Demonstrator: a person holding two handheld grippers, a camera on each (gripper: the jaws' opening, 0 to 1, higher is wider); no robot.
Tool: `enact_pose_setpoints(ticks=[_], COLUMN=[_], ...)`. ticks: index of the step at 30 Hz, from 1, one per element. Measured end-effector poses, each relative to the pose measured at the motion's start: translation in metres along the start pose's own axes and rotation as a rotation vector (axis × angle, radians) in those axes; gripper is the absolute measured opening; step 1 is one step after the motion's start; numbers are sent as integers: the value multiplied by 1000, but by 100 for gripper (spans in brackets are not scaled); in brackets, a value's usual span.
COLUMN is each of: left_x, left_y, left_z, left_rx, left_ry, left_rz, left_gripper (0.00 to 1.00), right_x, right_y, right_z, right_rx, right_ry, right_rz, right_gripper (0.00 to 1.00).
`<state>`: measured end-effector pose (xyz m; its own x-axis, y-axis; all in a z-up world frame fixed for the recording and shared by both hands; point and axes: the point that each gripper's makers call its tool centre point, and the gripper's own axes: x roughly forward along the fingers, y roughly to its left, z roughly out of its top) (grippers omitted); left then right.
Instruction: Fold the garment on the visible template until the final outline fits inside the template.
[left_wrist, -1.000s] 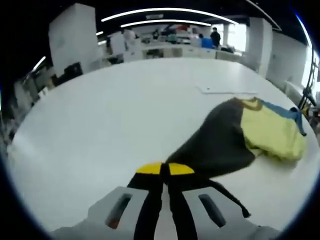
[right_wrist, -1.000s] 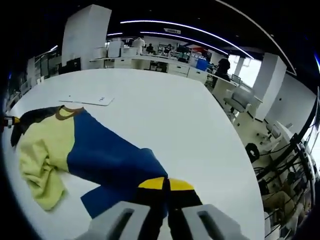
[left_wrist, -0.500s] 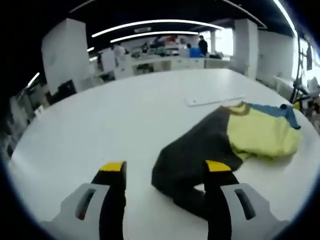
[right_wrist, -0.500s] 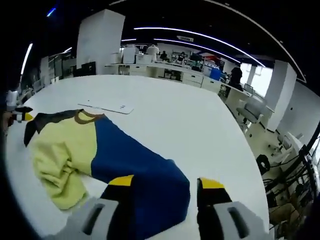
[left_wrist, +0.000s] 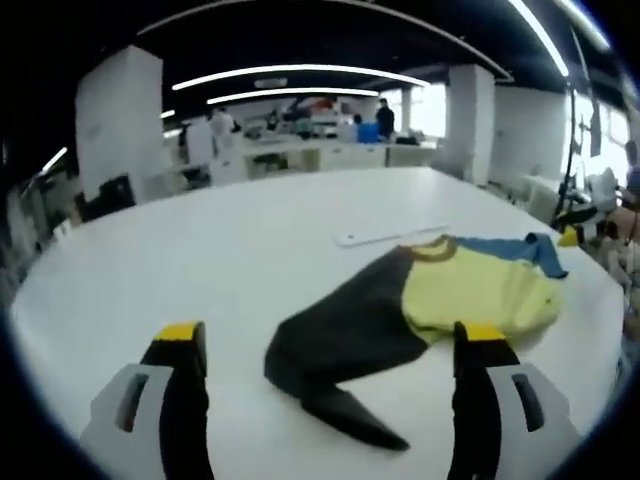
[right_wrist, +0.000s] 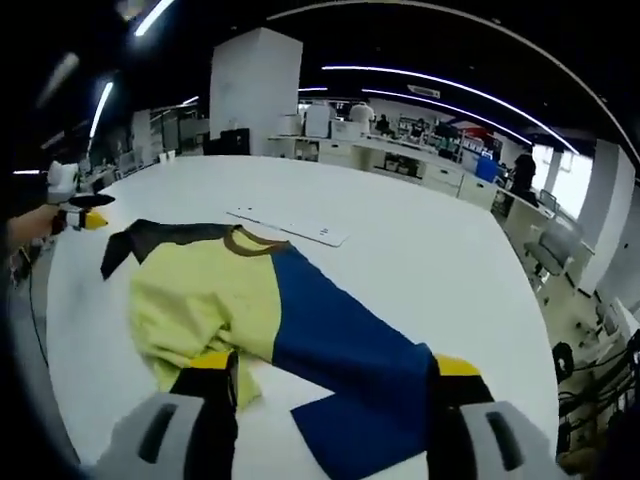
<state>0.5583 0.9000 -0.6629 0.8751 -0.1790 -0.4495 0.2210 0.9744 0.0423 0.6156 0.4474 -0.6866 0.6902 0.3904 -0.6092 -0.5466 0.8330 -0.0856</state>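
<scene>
The garment lies crumpled on the white table (left_wrist: 200, 260). It has a yellow body (left_wrist: 470, 290), a dark grey sleeve (left_wrist: 350, 330) and a blue sleeve (left_wrist: 500, 245). My left gripper (left_wrist: 330, 335) is open just short of the grey sleeve's end and holds nothing. In the right gripper view the yellow body (right_wrist: 200, 295) sits left of the blue sleeve (right_wrist: 350, 350). My right gripper (right_wrist: 335, 365) stands open with the blue sleeve's end lying between its jaws, not gripped. A flat white template sheet (right_wrist: 290, 228) lies just beyond the collar (right_wrist: 250, 242), also seen in the left gripper view as a thin strip (left_wrist: 390, 235).
The left gripper (right_wrist: 80, 215), held in a hand, shows at the far left by the grey sleeve tip (right_wrist: 120, 250). The table's rim (right_wrist: 545, 320) drops off to the right, with chairs beyond. Desks, pillars and people stand far behind the table.
Both grippers were shut on the sleeve ends a second ago. They have opened, let the sleeves go and drawn back, and both sleeves now lie on the table.
</scene>
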Motion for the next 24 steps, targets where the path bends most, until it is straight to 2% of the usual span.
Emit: enact_pose_setpoints(ticks=[3, 5, 11, 13, 19, 24], left_x=[-7, -13, -23, -29, -37, -45], left_y=[-7, -17, -31, -44, -58, -74], left_z=[-1, 1, 6, 12, 16, 19], left_rx=[11, 7, 28, 19, 27, 20], left_ry=[2, -6, -15, -29, -32, -44], left_rz=[-13, -27, -56, -69, -101, -121], left_gripper=[99, 99, 99, 99, 99, 98], right_x=[2, -1, -5, -5, -5, 4], right_y=[17, 35, 82, 96, 131, 156], right_z=[6, 12, 29, 34, 41, 38], right_rx=[-14, -31, -69, -68, -109, -137], right_ry=[-10, -23, -61, -70, -80, -67], right_rz=[56, 90, 193, 230, 305, 357], right_gripper=[77, 77, 77, 76, 76, 74])
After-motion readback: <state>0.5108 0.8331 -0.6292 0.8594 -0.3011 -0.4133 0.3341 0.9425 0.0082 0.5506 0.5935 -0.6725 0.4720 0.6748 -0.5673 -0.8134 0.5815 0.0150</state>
